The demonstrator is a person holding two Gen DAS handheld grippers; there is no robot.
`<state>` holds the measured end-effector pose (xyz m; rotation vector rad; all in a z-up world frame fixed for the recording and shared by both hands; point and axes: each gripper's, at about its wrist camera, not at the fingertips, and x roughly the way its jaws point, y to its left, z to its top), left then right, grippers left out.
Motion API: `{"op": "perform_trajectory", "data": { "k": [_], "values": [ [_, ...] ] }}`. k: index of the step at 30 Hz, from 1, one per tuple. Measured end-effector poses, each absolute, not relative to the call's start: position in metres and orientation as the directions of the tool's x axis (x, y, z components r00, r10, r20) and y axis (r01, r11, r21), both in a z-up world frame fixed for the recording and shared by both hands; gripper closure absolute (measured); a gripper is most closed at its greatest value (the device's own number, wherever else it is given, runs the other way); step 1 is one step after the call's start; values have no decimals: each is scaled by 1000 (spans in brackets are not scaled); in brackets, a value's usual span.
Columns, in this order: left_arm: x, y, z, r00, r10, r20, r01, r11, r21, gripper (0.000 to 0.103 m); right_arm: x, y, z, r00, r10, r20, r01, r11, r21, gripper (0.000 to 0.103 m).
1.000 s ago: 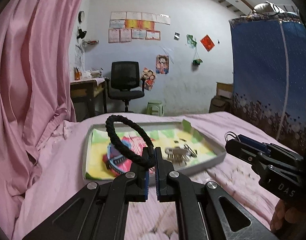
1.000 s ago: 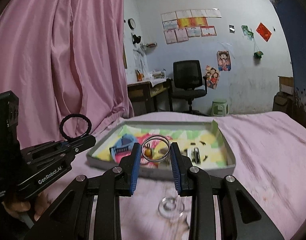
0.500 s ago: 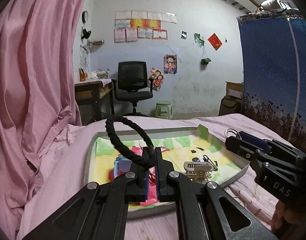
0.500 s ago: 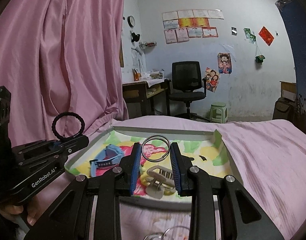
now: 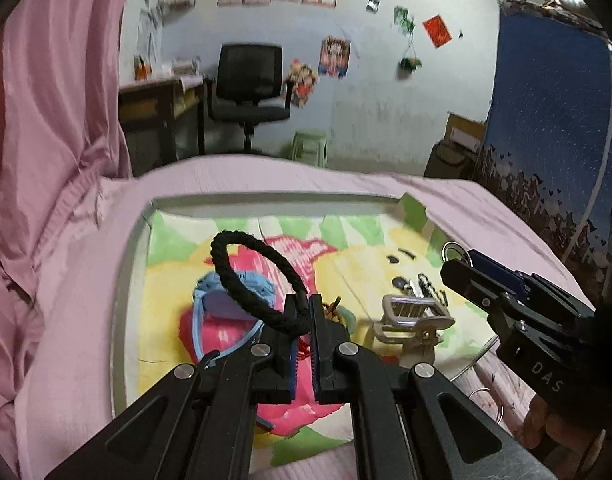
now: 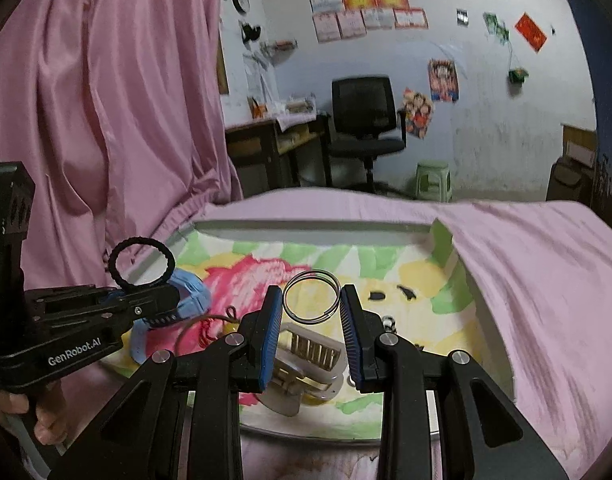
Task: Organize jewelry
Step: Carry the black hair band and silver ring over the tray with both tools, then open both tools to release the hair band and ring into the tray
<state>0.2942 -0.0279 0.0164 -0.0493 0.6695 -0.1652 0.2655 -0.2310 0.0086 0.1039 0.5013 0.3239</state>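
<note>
Black braided bracelet (image 5: 255,276) stands pinched in the left gripper (image 5: 302,312) above a shallow tray (image 5: 122,304); beside it, the right gripper (image 6: 311,304) clamps a silver ring (image 6: 312,298) over a hair claw (image 6: 306,364).

On your left gripper (image 6: 146,300), seen from the right wrist camera, the side of the black body reads "GenRobot.AI" in white. On your right gripper (image 5: 462,264), seen from the left wrist camera, you can read "DAS" in pale letters. The wall papers (image 6: 370,4) are too blurred to read.
</note>
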Motion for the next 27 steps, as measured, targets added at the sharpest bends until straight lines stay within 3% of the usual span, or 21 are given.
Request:
{"op": "perform_trajectory", "data": {
  "k": [9, 27],
  "values": [
    [312, -22, 2, 685, -180, -706, 113, 984, -140, 98, 283, -224, -6, 766, 322, -556, -275, 946, 169, 77],
    [326, -17, -11, 599, -175, -782, 70, 984, -167, 98, 301, -217, -8, 697, 325, -640, -298, 942, 153, 76]
  ]
}}
